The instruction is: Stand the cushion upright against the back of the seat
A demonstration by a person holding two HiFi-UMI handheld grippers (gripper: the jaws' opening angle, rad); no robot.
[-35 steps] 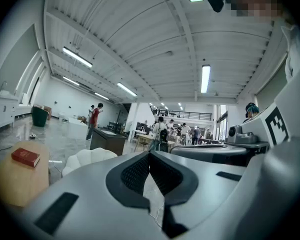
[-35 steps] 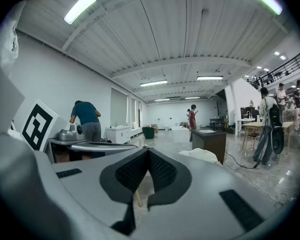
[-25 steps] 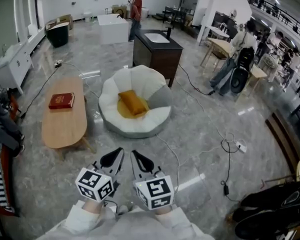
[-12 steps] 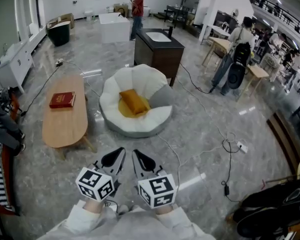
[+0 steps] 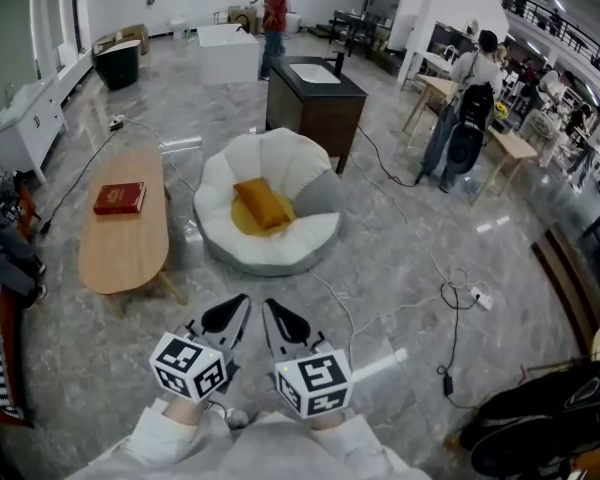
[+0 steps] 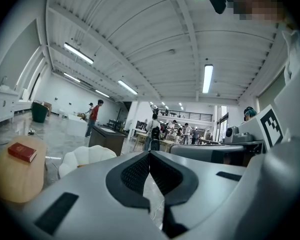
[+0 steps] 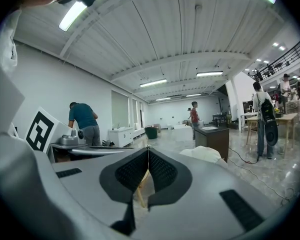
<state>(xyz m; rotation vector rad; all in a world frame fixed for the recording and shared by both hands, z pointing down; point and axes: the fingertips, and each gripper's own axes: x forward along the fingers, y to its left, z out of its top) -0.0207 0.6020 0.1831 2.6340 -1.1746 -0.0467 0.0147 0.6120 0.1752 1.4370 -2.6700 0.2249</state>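
**Claws shut & empty, cushion still flat in seat**

Both claws sit low in front of us, side by side. The left gripper (image 5: 230,313) has its jaws together w/ nothing between them, and the left gripper view confirms the pads meet at the tip (image 6: 150,154). The right gripper (image 5: 280,320) is the same: jaws closed, nothing held (image 7: 148,149). Both are well apart from the seat.

Scene, big to small:
- Grey marble floor (image 5: 410,238), w/ cables trailing at right.
- Seat (image 5: 270,260): round white shell-type chair, ahead of us at centre. Its scalloped back (image 5: 270,151) is on the far side.
- Oval wooden table (image 5: 120,253), left of the seat.
- Dark cabinet (image 5: 315,108), just behind the seat.
- Cushion (image 5: 262,204): yellow-orange. It lies down in the seat's well, not leaning on the back.
- Red book (image 5: 120,198) on the table.

Handling, our judgement:
- Cushion looks soft, light and plump, so it'll likely sag or fold if pinched at one corner.
- Fabric should grip OK and isn't fragile.
- Best hold is prob. the two near corners or the near edge, one claw each.
- From there, lift and tip it so the far edge rests on the back.
- Seat padding is soft too, so the base may slide fwd unless it's tucked into the crease.

Task not begun. We need to close in first and open the jaws.
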